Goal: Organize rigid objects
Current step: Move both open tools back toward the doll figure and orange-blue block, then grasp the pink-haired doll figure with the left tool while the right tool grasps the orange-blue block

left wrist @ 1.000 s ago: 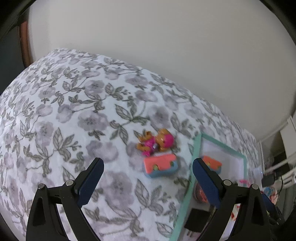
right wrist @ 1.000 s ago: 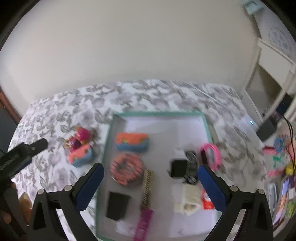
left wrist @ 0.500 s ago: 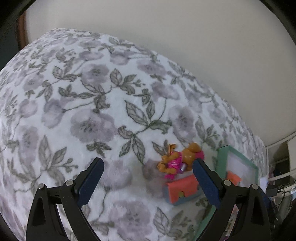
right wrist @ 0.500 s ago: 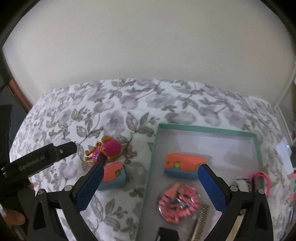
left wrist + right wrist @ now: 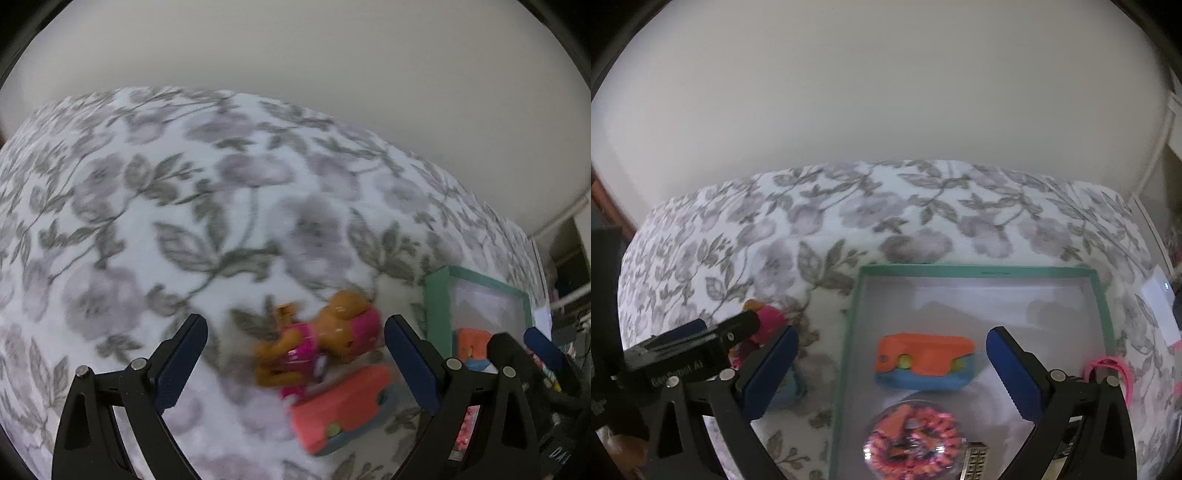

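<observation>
A pink and orange toy figure (image 5: 321, 347) lies on the floral bedspread (image 5: 184, 206), with an orange and blue toy block (image 5: 343, 410) just below it. My left gripper (image 5: 295, 358) is open, its fingers either side of the figure and close above it. In the right wrist view a teal-rimmed tray (image 5: 979, 271) holds a second orange and blue block (image 5: 923, 362), a clear case of pink rings (image 5: 912, 443) and a pink hair band (image 5: 1108, 369). My right gripper (image 5: 890, 373) hangs open over that block. The left gripper's body (image 5: 687, 350) hides most of the figure (image 5: 764, 321) there.
A plain white wall rises behind the bed. At the tray's right side lie a white device (image 5: 1158, 306) and clutter at the bed's edge. A small metal grid object (image 5: 977, 458) sits low in the tray. Bare bedspread stretches left and behind the toys.
My left gripper has moved forward and down towards the toy figure, which now sits between its fingers. My right gripper has shifted closer over the tray's orange and blue block.
</observation>
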`<state>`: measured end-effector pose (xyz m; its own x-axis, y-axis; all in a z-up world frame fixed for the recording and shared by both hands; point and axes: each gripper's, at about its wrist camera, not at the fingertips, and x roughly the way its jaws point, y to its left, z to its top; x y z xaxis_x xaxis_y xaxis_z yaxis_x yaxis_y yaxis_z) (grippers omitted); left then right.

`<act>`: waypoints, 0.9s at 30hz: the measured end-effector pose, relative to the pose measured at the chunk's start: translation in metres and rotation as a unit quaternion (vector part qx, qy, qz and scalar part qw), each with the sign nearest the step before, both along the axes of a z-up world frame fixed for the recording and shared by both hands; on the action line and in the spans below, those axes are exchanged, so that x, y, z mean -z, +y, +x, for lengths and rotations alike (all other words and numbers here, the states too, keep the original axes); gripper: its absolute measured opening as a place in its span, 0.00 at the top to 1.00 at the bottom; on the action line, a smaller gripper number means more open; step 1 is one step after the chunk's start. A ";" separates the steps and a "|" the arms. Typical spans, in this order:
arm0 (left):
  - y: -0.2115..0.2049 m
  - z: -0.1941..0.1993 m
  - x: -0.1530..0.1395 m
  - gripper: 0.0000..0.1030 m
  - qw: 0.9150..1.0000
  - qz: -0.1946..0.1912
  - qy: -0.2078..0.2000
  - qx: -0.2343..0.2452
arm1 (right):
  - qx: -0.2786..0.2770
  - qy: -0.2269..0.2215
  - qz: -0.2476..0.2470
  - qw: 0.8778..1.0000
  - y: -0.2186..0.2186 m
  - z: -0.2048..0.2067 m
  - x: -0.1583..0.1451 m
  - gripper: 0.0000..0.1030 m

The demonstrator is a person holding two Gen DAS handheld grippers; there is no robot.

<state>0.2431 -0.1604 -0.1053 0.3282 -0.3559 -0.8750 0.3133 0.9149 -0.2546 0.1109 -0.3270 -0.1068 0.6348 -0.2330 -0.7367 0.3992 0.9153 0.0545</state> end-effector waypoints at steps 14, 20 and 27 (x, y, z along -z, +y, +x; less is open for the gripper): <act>0.003 0.007 0.010 0.13 0.999 0.043 -0.015 -0.025 | -0.007 0.010 0.011 1.000 -0.003 -0.002 0.005 0.00; 0.028 0.009 0.011 0.24 0.999 0.025 0.006 -0.030 | -0.036 0.015 0.006 0.999 0.017 0.005 0.007 0.00; 0.062 0.011 0.012 0.24 0.998 0.027 0.033 -0.044 | -0.088 0.020 -0.001 0.996 0.052 0.015 0.011 0.00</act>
